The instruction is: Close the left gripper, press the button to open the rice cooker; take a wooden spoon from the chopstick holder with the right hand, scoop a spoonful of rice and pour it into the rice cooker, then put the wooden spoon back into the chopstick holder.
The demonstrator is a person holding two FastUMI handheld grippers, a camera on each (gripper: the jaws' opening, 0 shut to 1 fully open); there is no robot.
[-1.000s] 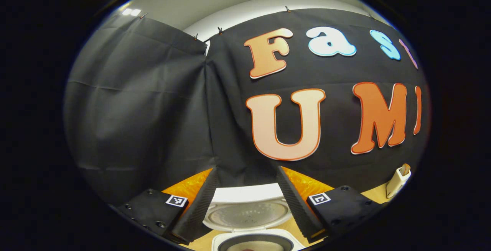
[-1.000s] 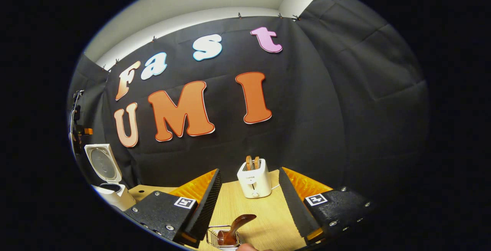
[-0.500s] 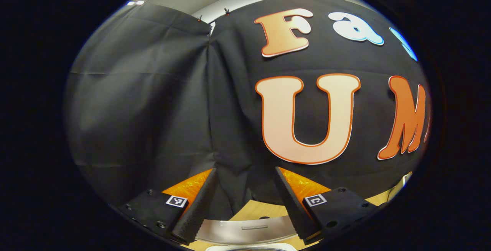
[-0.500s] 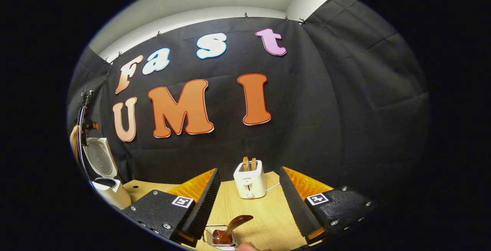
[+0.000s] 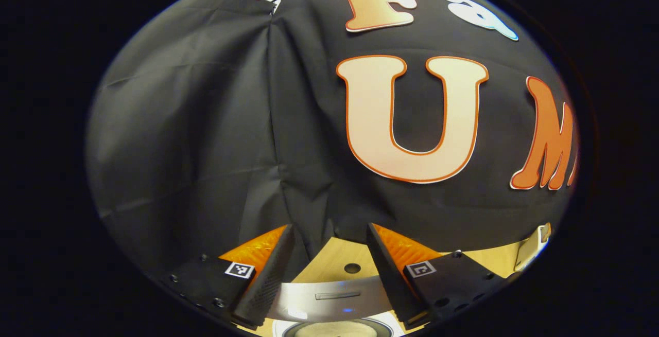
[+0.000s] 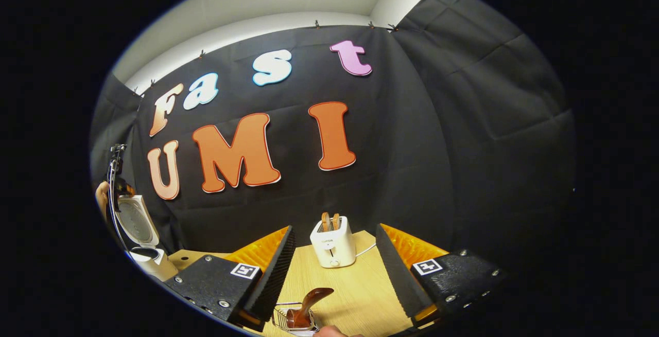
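I have the left gripper (image 5: 325, 270) held low over the rice cooker (image 5: 329, 301) at the bottom of its frame, jaws spread and empty. In the right gripper view the cooker (image 6: 138, 224) stands at lower left with its lid up — so I judge the button step done. The right gripper (image 6: 334, 270) hangs released above the wooden spoon (image 6: 308, 303), which stands in the chopstick holder (image 6: 284, 317) at bottom centre on the bench (image 6: 355, 290) — well placed for a grab.

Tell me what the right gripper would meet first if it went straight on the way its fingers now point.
Probably the white toaster. It stands on the wooden table between the open fingers of the right gripper. The wooden spoon in its wire holder lies nearer but lower, likely under that line; depth is unclear.
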